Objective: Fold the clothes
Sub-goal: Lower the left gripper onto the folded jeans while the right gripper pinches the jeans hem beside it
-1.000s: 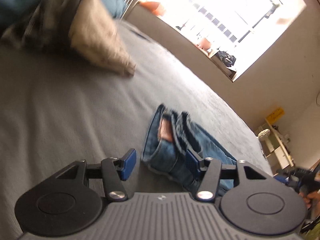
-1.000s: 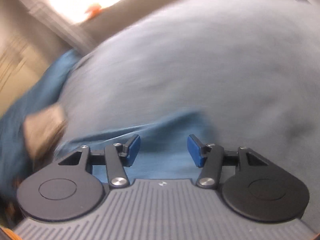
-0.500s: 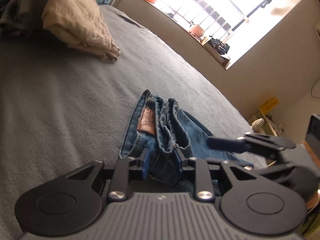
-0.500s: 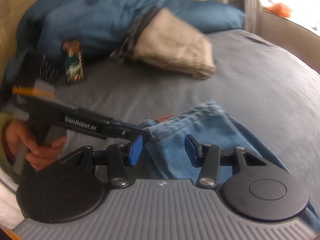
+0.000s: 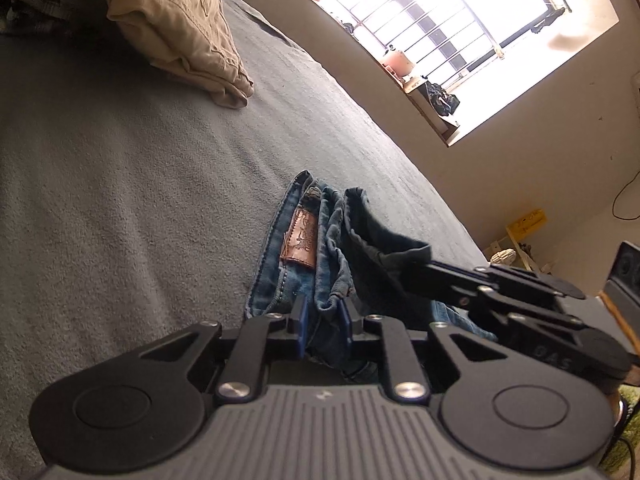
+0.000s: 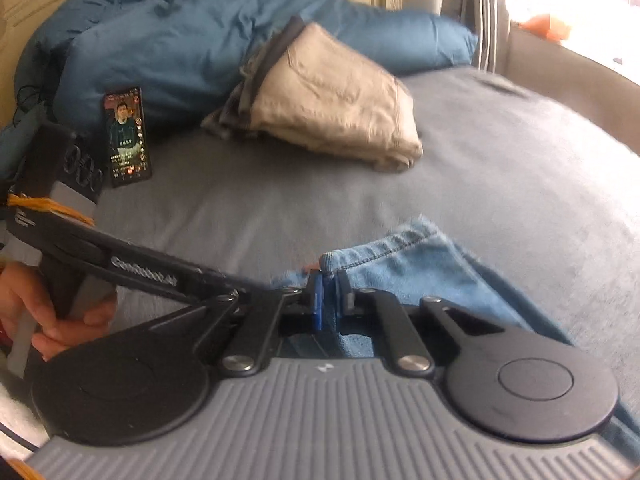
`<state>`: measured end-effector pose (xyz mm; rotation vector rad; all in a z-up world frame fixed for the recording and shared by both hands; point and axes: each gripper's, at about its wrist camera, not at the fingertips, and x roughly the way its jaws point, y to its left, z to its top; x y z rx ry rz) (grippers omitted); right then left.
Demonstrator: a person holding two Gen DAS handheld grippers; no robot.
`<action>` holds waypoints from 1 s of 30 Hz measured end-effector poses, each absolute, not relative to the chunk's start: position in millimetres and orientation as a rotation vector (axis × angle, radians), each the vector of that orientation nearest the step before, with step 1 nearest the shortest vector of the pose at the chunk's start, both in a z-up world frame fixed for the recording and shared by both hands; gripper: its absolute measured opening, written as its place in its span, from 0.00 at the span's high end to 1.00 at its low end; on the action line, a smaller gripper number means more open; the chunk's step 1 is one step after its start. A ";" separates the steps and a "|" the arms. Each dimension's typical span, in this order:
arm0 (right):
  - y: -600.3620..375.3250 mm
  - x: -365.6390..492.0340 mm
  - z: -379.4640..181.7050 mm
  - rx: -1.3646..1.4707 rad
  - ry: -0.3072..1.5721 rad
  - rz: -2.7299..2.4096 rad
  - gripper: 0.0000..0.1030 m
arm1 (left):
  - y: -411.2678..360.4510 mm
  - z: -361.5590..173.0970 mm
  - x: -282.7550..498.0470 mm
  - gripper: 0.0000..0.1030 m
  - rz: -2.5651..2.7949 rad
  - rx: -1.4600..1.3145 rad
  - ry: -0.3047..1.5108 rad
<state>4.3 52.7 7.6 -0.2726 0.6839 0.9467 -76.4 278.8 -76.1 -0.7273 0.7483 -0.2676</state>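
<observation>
Blue jeans (image 5: 280,280) with a brown leather patch lie bunched on the grey bed (image 5: 120,168). My left gripper (image 5: 322,320) has a fold of the waistband between its blue pads, and its jaws are closing onto that denim. In the same view my right gripper (image 5: 420,266) comes in from the right and pinches another edge of the jeans. In the right wrist view my right gripper (image 6: 329,296) is shut on the light blue denim (image 6: 408,264). My left gripper (image 6: 276,286) reaches in from the left, held by a hand (image 6: 24,312).
A folded beige garment (image 6: 332,100) lies on darker clothes at the far side of the bed, against a blue duvet (image 6: 180,40). A phone (image 6: 127,136) leans against the duvet. A bright barred window (image 5: 440,20) stands beyond the bed's far edge.
Both grippers have closed from wide open onto the jeans' waistband. The right gripper swung around and came in beside the left. The left moved closer to the jeans.
</observation>
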 end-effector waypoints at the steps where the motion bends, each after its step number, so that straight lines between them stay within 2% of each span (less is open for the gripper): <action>1: 54.0 3.1 9.4 -0.275 0.677 0.955 0.96 | 278.4 -76.6 -75.6 0.83 -0.268 -0.732 0.748; 10: 68.8 -7.2 -9.7 -0.369 0.658 0.960 0.95 | 281.9 -79.0 -76.8 0.84 -0.274 -0.779 0.746; 15: 70.3 -11.0 -15.6 -0.375 0.663 0.951 0.86 | 290.7 -81.7 -78.5 0.84 -0.271 -0.842 0.734; 20: 71.9 -15.6 -18.4 -0.379 0.655 0.950 0.70 | 300.5 -79.4 -82.2 0.81 -0.236 -0.857 0.698; 25: 82.0 -28.3 -23.4 -0.475 0.612 0.932 0.62 | 307.9 -83.1 -82.6 0.80 -0.185 -0.860 0.695; 30: 90.7 -34.9 -28.1 -0.542 0.575 0.888 0.62 | 305.6 -89.5 -78.0 0.78 -0.169 -0.849 0.710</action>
